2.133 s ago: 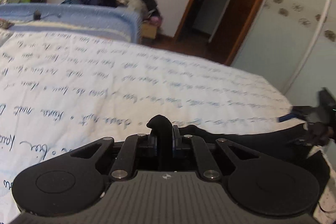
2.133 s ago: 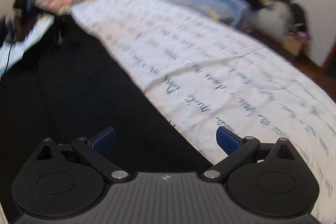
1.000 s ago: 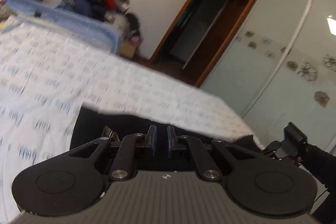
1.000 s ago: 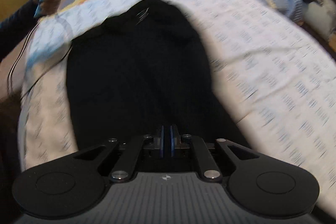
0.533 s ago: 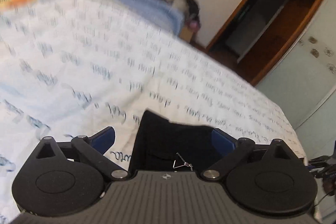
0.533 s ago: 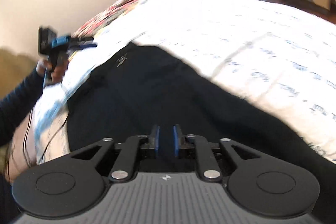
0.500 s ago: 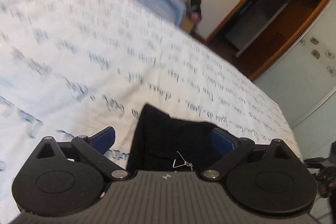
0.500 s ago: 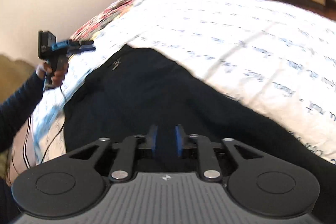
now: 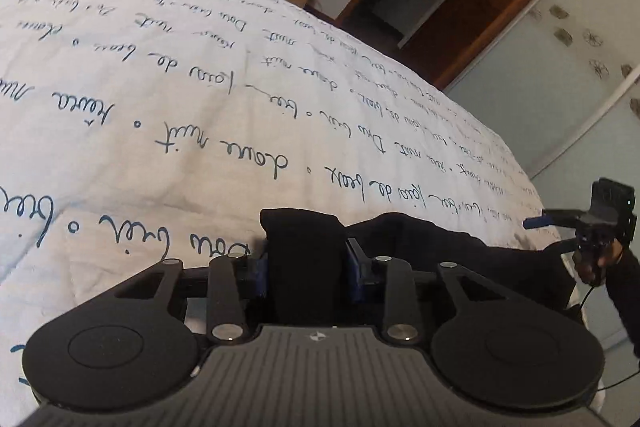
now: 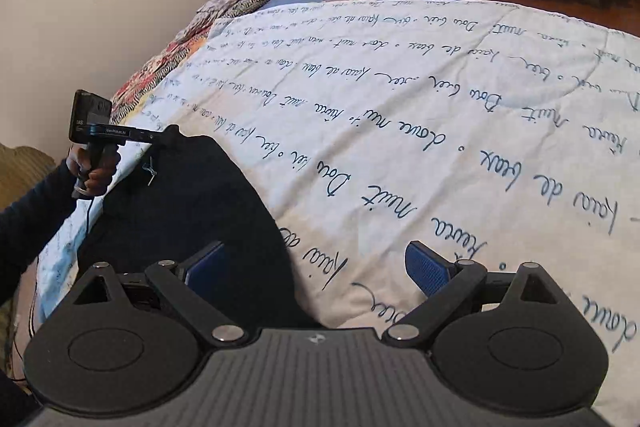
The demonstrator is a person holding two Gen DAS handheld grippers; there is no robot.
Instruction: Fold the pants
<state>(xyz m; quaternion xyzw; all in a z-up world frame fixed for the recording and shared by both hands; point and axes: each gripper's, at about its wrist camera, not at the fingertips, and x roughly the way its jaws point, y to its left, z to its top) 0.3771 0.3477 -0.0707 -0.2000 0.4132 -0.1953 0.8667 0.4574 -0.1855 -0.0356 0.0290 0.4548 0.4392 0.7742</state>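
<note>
The black pants lie along the near edge of the bed, stretching from one gripper to the other. The left gripper has its jaws pinching a bunched corner of the cloth. The right gripper has its jaws spread wide, gripping nothing, with the cloth's edge lying between them and off to their left. The pants look laid out long, perhaps halved lengthwise; the crosswise folds seem left to do.

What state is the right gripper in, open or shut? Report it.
Open: the right gripper has its blue pads spread wide, over the black fabric pants and the white script-printed bedspread, holding nothing.
</note>
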